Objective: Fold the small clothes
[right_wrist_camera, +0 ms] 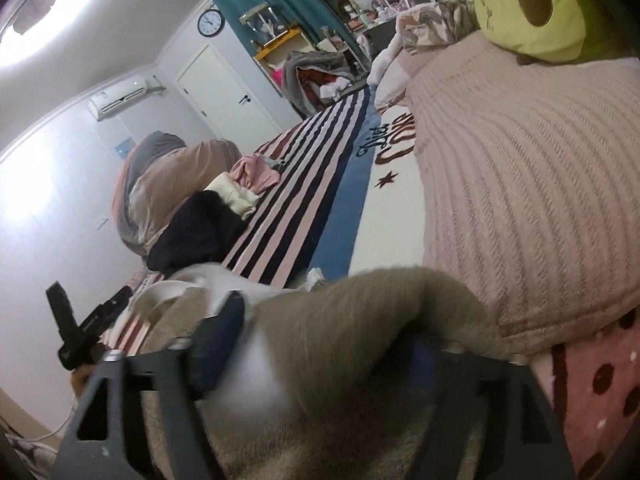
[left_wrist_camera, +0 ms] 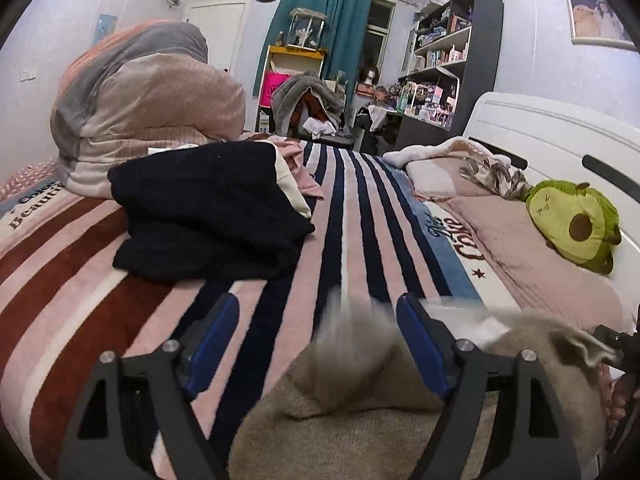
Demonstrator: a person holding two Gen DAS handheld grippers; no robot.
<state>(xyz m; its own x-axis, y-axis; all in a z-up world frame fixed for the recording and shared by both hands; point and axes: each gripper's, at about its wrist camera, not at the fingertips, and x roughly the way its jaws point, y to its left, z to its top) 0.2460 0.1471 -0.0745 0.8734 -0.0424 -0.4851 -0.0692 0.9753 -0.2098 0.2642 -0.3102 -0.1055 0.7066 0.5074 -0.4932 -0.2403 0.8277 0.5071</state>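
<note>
A beige knitted garment [left_wrist_camera: 352, 420] lies on the striped blanket [left_wrist_camera: 352, 208] at the near edge of the bed. My left gripper [left_wrist_camera: 318, 320] is open, its blue-padded fingers [left_wrist_camera: 218, 332] wide apart, with a blurred fold of the garment between them. In the right wrist view the same garment [right_wrist_camera: 340, 320] bulges up between the fingers of my right gripper [right_wrist_camera: 332, 336], which stand wide apart. The right finger is mostly hidden under cloth, so I cannot tell whether they grip it. The left gripper also shows in the right wrist view [right_wrist_camera: 92, 328], at the far left.
A pile of dark navy, cream and pink clothes [left_wrist_camera: 208, 208] lies left of centre. A rolled duvet [left_wrist_camera: 148, 108] sits behind it. A pink pillow [left_wrist_camera: 532, 248] and a green avocado plush [left_wrist_camera: 576, 224] lie by the white headboard [left_wrist_camera: 560, 140] on the right.
</note>
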